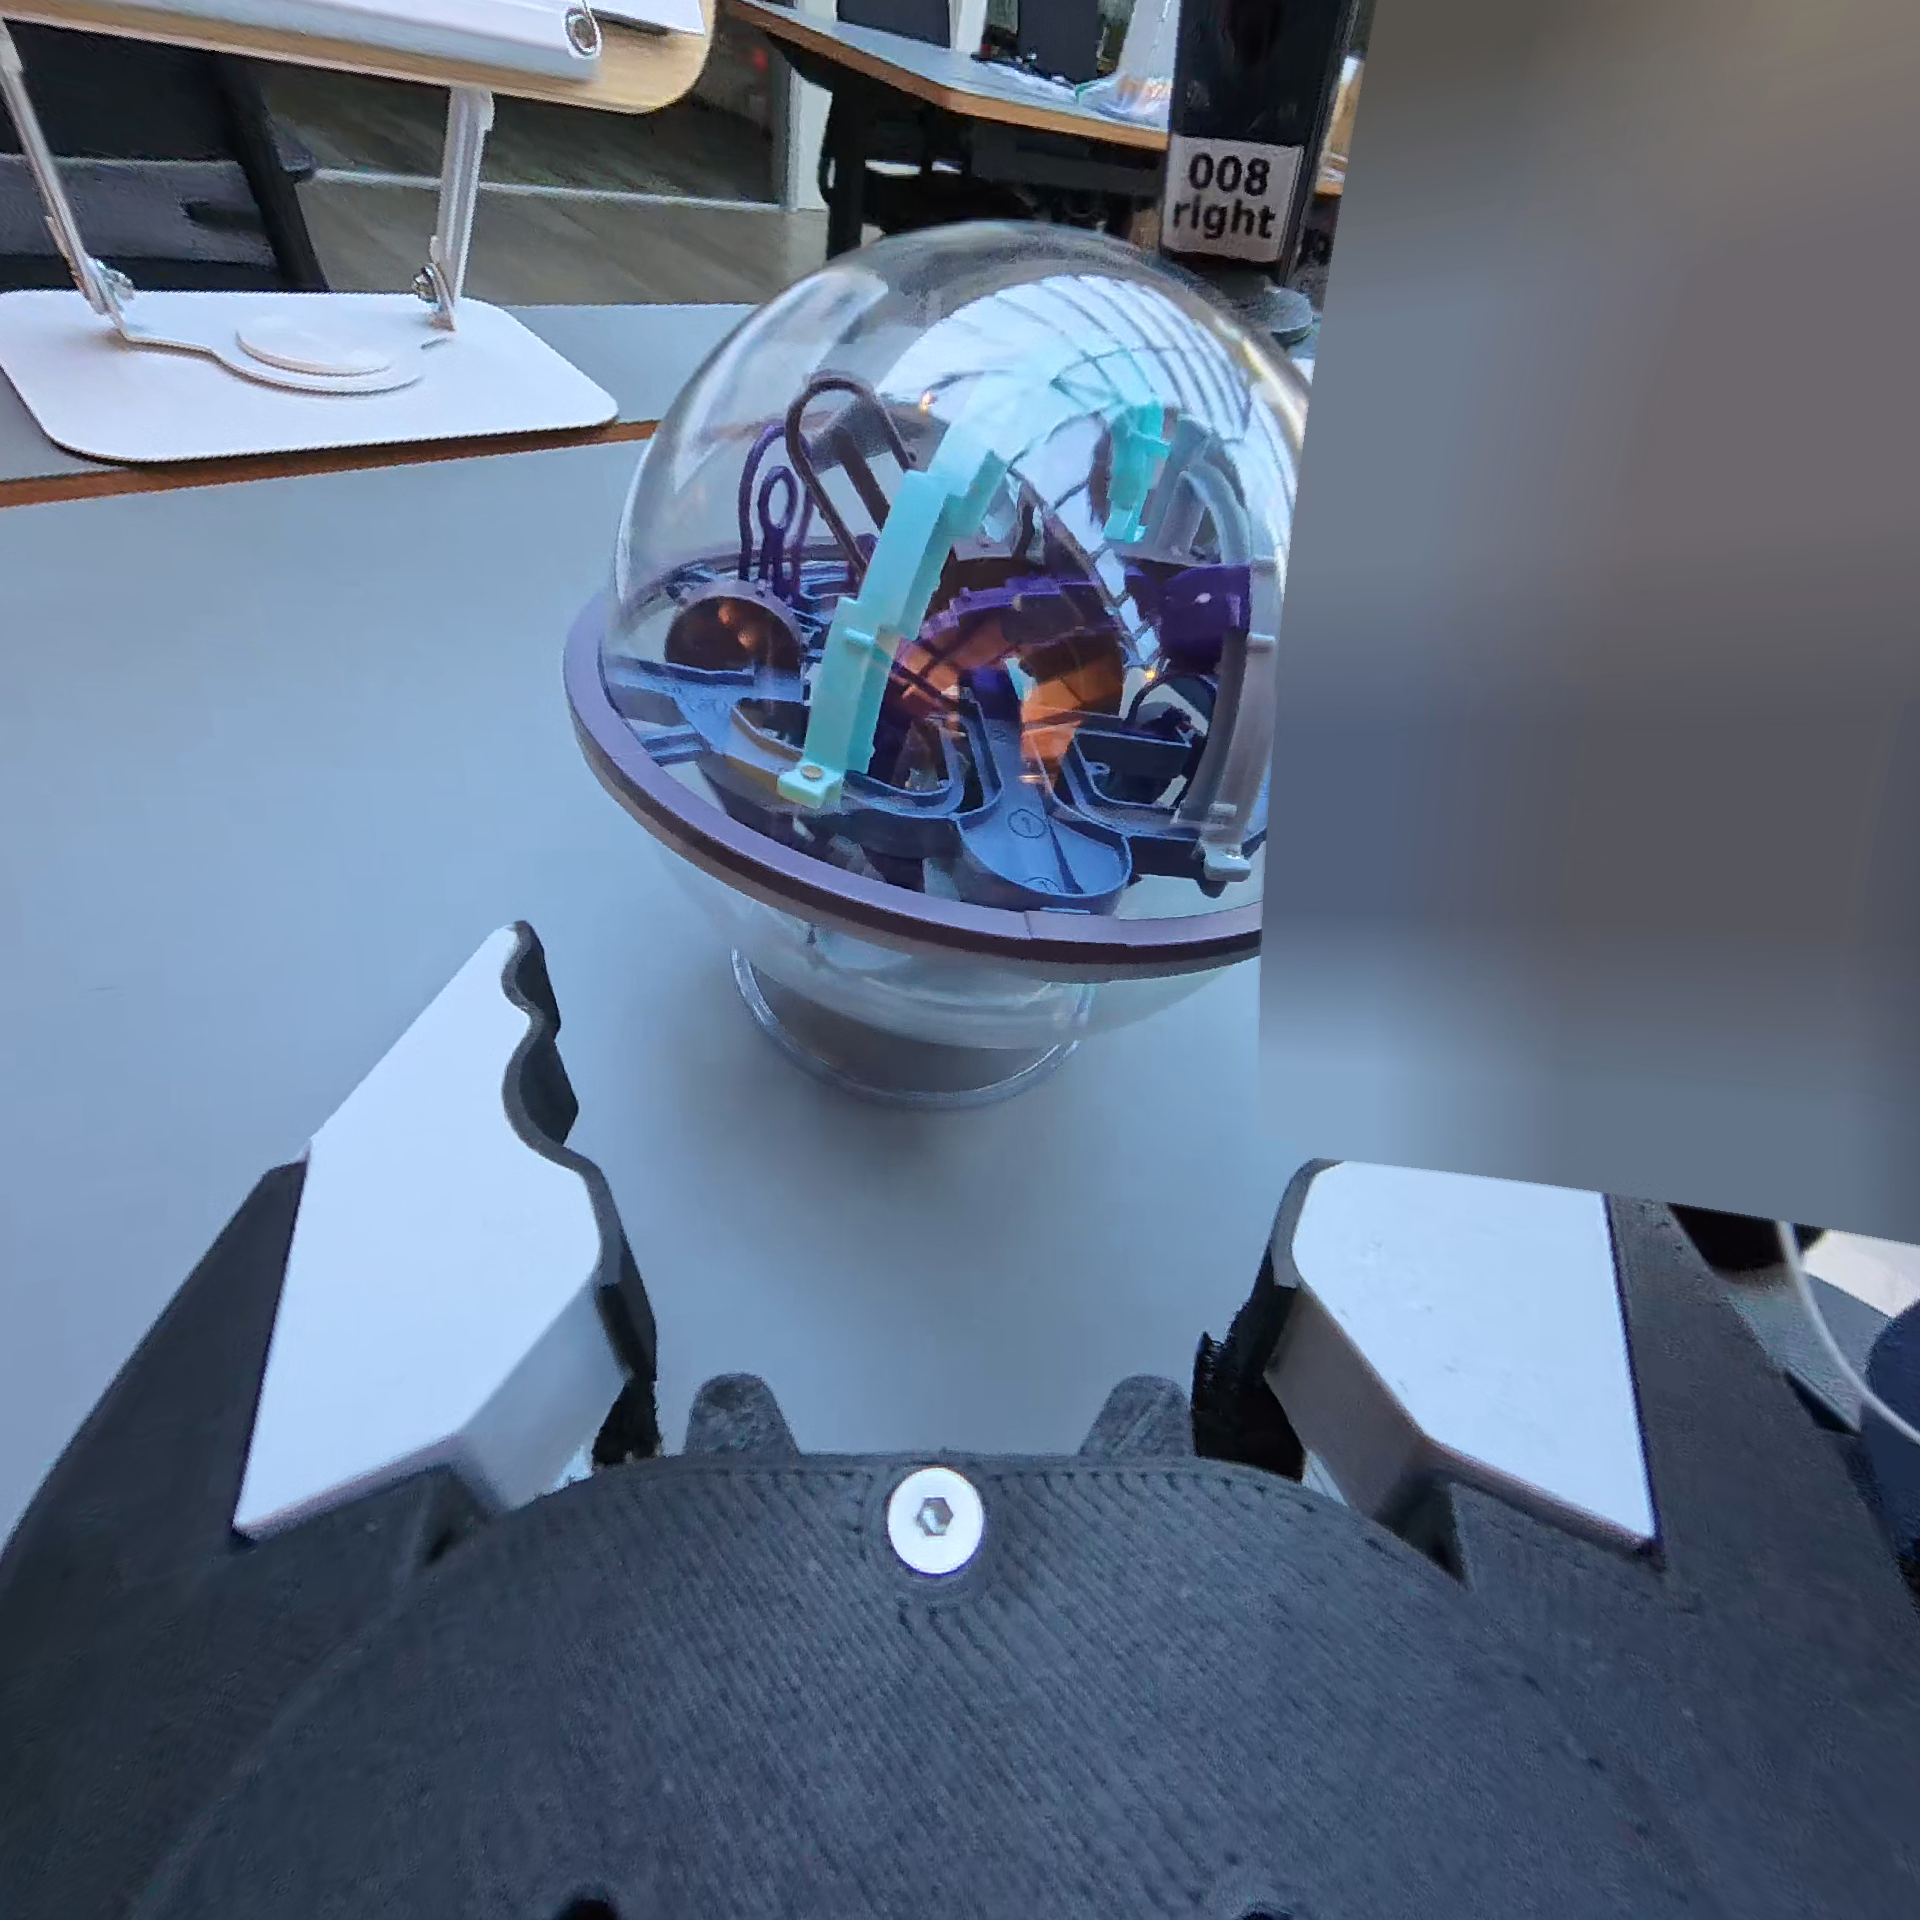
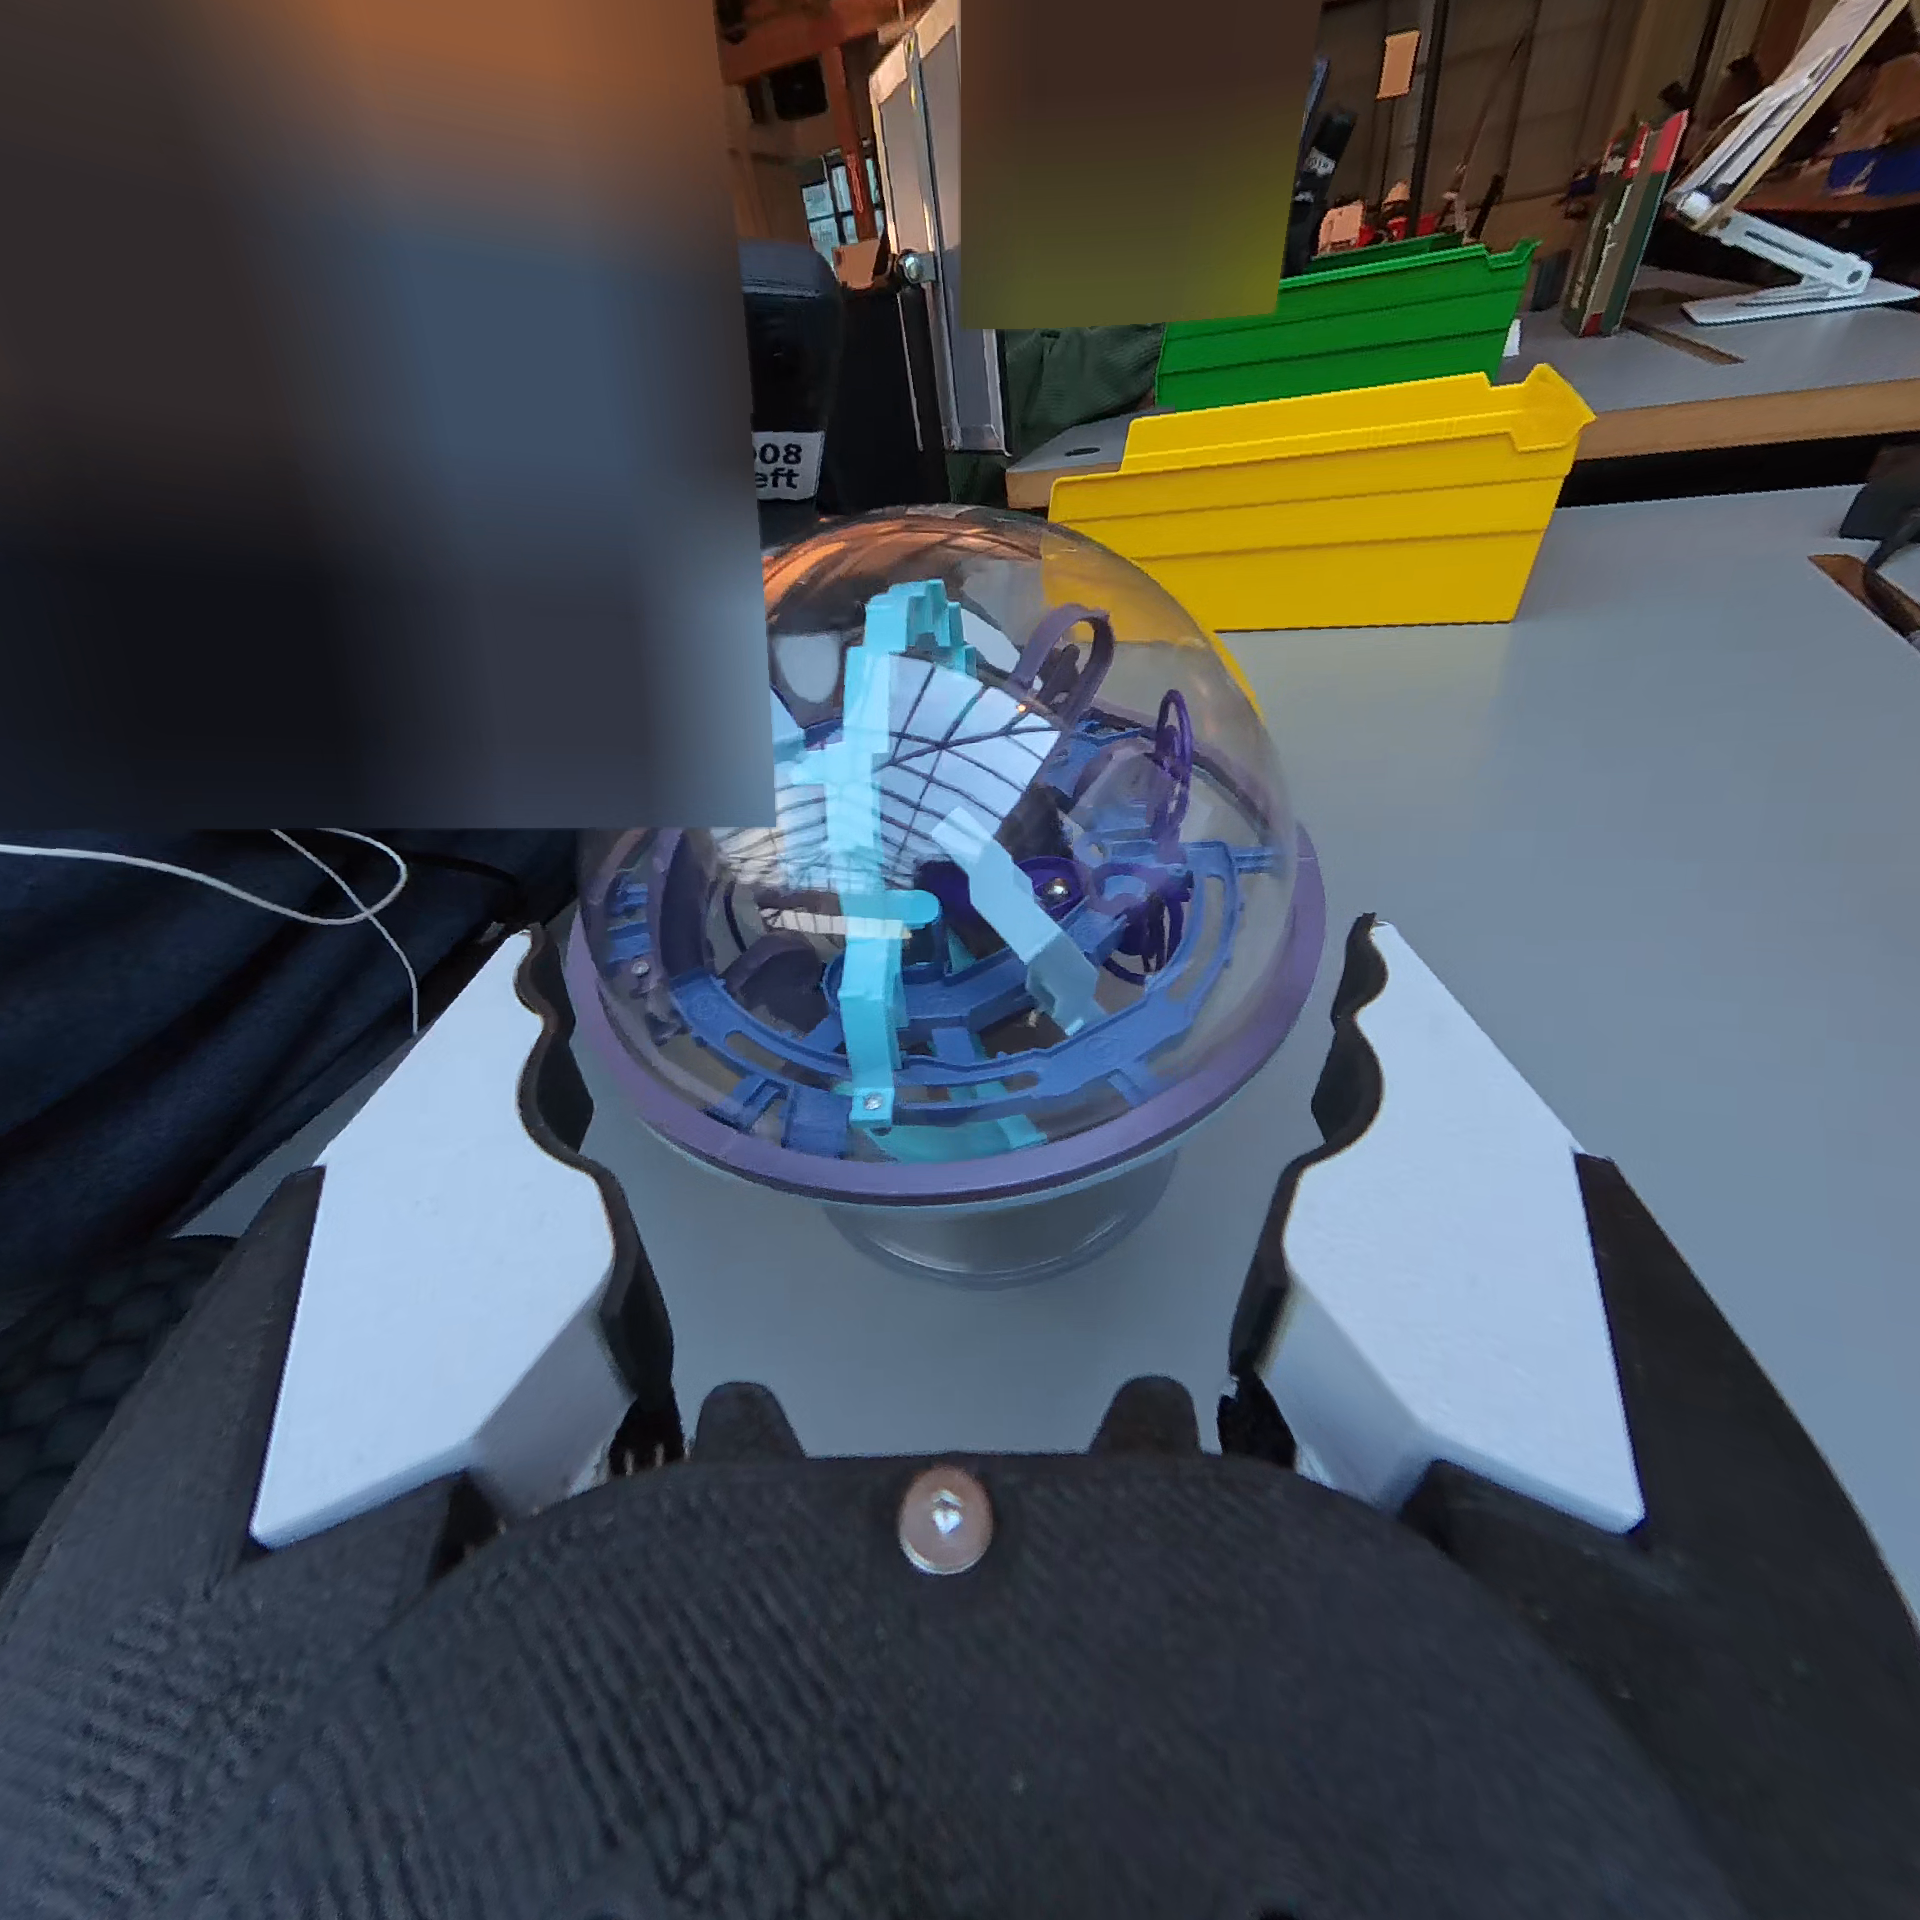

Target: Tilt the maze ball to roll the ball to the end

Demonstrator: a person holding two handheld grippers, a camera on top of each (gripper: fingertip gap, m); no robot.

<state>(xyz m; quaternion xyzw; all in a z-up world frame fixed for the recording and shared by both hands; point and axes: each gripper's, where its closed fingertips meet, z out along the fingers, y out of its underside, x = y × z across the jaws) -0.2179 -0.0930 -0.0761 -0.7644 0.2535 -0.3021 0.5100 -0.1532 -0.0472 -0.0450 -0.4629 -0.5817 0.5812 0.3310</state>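
Left gripper (image 1: 935, 1049): jaws spread wide, holding nothing. Its one fully visible finger (image 1: 447, 1195) has a white face and a black wavy inner edge; the opposite finger is partly hidden by a blur patch. The maze ball (image 1: 935, 623) lies ahead of the fingertips, apart from them, with bare table (image 1: 260, 831) between.

Right gripper (image 2: 951, 1039): jaws likewise spread wide, nothing clamped. Its two fingers (image 2: 436, 1226) flank the lower front of the maze ball (image 2: 966, 904), one on each side. At the purple equator band the left fingertip stands just beside the sphere; contact cannot be confirmed. The right fingertip shows a gap.

Maze ball: a clear sphere with a purple band round its middle, seated upright on a clear round stand (image 2: 997, 1236) on the grey table (image 2: 1558, 935). Inside are blue tracks, teal arched ramps and purple loops. The small rolling ball within cannot be picked out with certainty.

Surroundings: a yellow bin (image 2: 1309, 520) rests on the table behind the sphere in the right wrist view, a green bin (image 2: 1340, 322) behind that. A white stand base (image 1: 291, 364) sits toward the table's far left edge in the left wrist view. Dark fabric with a white cord (image 2: 343, 883) lies off the table's left edge in the right wrist view.
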